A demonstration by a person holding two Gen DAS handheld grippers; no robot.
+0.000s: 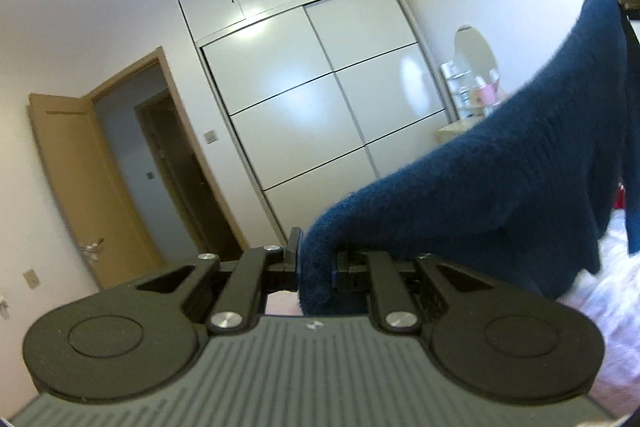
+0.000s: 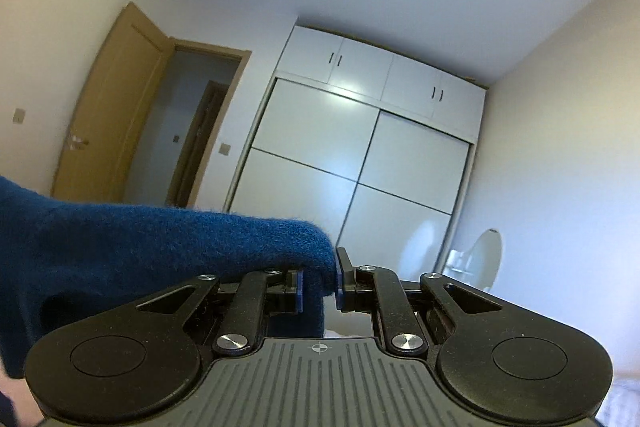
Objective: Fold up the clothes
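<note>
Left gripper (image 1: pixel 316 267): jaws clamped on a bunched edge of the sweater (image 1: pixel 520 163). Right gripper (image 2: pixel 320 283): jaws clamped on another edge of the same knit, only a thin corner lying between the pads.

Sweater held aloft, stretched from one pair of jaws to the other, sagging in the span between and hanging below toward the bed (image 1: pixel 608 307). Not folded as seen; stage of the fold not determinable from these views.

Risks noted:
- Slip at the right jaws likely, given the shallow bite on a fuzzy, yielding knit; a sharp pull apart would draw the corner out.
- Thick wad in the left jaws likely to hold several layers; uneven release or a crooked crease to be expected on laying down.
- Sag and hanging length below the jaws liable to drag or bunch on the bed.

Surroundings: wardrobe (image 2: pixel 360 163) straight ahead of both jaws, well apart; open door (image 2: pixel 108 107) ahead and left; dresser (image 1: pixel 452 131) with bottles behind the cloth. Nothing near enough to obstruct. Bed surface below the jaws mostly hidden by cloth.
</note>
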